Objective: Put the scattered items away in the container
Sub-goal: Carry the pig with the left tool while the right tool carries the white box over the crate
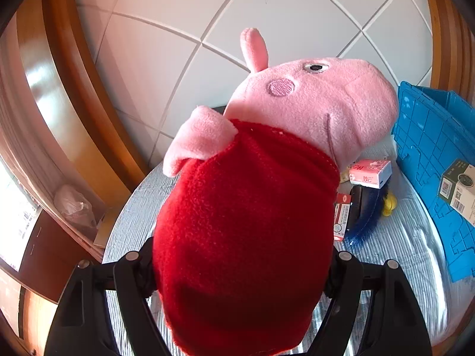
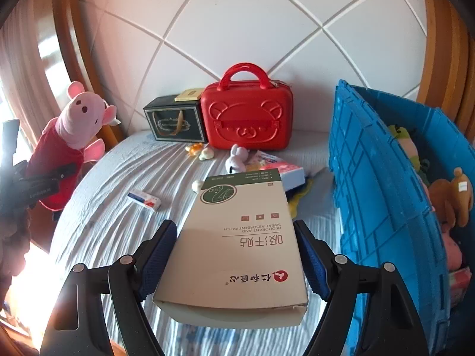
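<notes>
- Left gripper [image 1: 240, 270] clamps a fleecy pink pig plush [image 1: 252, 184] by its red dress.
- Right gripper [image 2: 237, 255] pinches a flat, smooth cardboard patch box [image 2: 237, 237].
- Ribbed blue plastic crate [image 2: 371, 184] stands just right of it.

pig plush [image 1: 246, 207]: hem cut off at 6 o'clock; hides the gripper pads.
blue crate [image 2: 383, 195]: cut off at 3 o'clock.
box [image 2: 237, 246]: covers bedding beneath.
</notes>
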`<move>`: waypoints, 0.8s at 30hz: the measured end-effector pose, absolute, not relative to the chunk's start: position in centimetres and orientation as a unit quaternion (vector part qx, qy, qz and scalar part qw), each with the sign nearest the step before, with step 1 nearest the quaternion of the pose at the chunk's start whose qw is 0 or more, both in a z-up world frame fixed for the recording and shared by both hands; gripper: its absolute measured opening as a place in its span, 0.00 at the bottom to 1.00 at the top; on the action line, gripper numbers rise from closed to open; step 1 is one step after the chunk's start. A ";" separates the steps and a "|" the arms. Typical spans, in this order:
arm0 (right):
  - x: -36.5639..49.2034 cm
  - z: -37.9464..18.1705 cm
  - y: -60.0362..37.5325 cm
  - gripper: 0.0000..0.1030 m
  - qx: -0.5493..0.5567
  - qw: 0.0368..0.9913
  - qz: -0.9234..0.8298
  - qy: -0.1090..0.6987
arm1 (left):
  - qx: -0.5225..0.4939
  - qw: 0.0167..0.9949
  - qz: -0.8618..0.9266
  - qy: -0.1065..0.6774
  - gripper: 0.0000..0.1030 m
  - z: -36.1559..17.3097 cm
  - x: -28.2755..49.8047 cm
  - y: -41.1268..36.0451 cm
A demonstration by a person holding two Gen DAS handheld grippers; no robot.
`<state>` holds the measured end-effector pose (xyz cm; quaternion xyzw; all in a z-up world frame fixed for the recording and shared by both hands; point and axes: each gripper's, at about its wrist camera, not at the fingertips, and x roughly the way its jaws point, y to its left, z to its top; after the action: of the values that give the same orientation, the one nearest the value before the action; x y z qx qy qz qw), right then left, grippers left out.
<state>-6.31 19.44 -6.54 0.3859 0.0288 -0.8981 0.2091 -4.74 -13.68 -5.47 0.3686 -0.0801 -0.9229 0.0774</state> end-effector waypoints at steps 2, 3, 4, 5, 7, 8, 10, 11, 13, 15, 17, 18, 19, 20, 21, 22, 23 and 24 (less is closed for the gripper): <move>-6.0 -5.3 20.4 0.77 0.375 0.213 -0.902 0.029 | 0.363 0.076 -0.925 -0.080 0.75 -4.8 -4.4 -12.7; -5.9 -4.6 20.9 0.77 0.369 0.215 -0.904 0.028 | 0.360 0.074 -0.927 -0.080 0.75 -4.4 -4.2 -12.2; -5.8 -4.0 21.3 0.77 0.364 0.216 -0.906 0.028 | 0.357 0.073 -0.928 -0.081 0.75 -4.0 -4.1 -11.6; -5.7 -3.4 21.8 0.77 0.360 0.217 -0.907 0.027 | 0.353 0.072 -0.929 -0.081 0.75 -3.5 -4.0 -11.1; -5.5 -2.2 23.0 0.77 0.352 0.220 -0.909 0.021 | 0.347 0.069 -0.932 -0.080 0.75 -2.7 -3.8 -10.0; -5.4 -1.7 23.6 0.77 0.348 0.222 -0.911 0.018 | 0.344 0.067 -0.933 -0.079 0.75 -2.3 -3.7 -9.5; -5.1 -0.7 24.6 0.77 0.340 0.225 -0.913 0.014 | 0.338 0.064 -0.935 -0.081 0.75 -1.6 -3.6 -8.2; -5.0 -0.3 25.1 0.77 0.337 0.227 -0.914 0.012 | 0.336 0.062 -0.936 -0.082 0.75 -1.2 -3.6 -7.5; -4.6 0.6 26.1 0.77 0.330 0.230 -0.916 0.010 | 0.331 0.056 -0.938 -0.084 0.75 -0.6 -3.5 -6.1; -4.4 1.4 27.2 0.77 0.323 0.233 -0.917 0.010 | 0.327 0.048 -0.940 -0.086 0.75 0.0 -3.5 -4.6; -4.1 2.0 28.3 0.77 0.318 0.235 -0.918 0.009 | 0.322 0.041 -0.942 -0.087 0.75 0.6 -3.5 -3.1; -4.0 2.2 28.9 0.77 0.317 0.235 -0.919 0.007 | 0.319 0.037 -0.943 -0.089 0.75 0.9 -3.6 -2.3; -3.9 2.4 29.5 0.77 0.316 0.236 -0.919 0.005 | 0.317 0.033 -0.944 -0.091 0.75 1.2 -3.6 -1.4; -3.8 2.5 30.1 0.77 0.315 0.236 -0.919 0.003 | 0.315 0.029 -0.944 -0.092 0.75 1.4 -3.7 -0.5; -3.8 2.6 30.8 0.77 0.314 0.236 -0.920 0.001 | 0.313 0.024 -0.945 -0.093 0.75 1.6 -3.8 0.4; -3.7 2.7 31.5 0.77 0.312 0.235 -0.920 -0.001 | 0.311 0.020 -0.945 -0.095 0.75 1.8 -3.9 1.3; -3.7 2.8 32.2 0.77 0.311 0.233 -0.921 -0.003 | 0.308 0.016 -0.946 -0.098 0.75 2.0 -3.9 2.2; -3.7 2.8 33.0 0.77 0.311 0.232 -0.922 -0.005 | 0.307 0.012 -0.946 -0.100 0.75 2.2 -4.0 3.0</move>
<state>-3.73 32.95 2.78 0.3111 -0.0055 -0.9217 0.2317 -3.99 3.03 2.20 0.3068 -0.0996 -0.9465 0.0116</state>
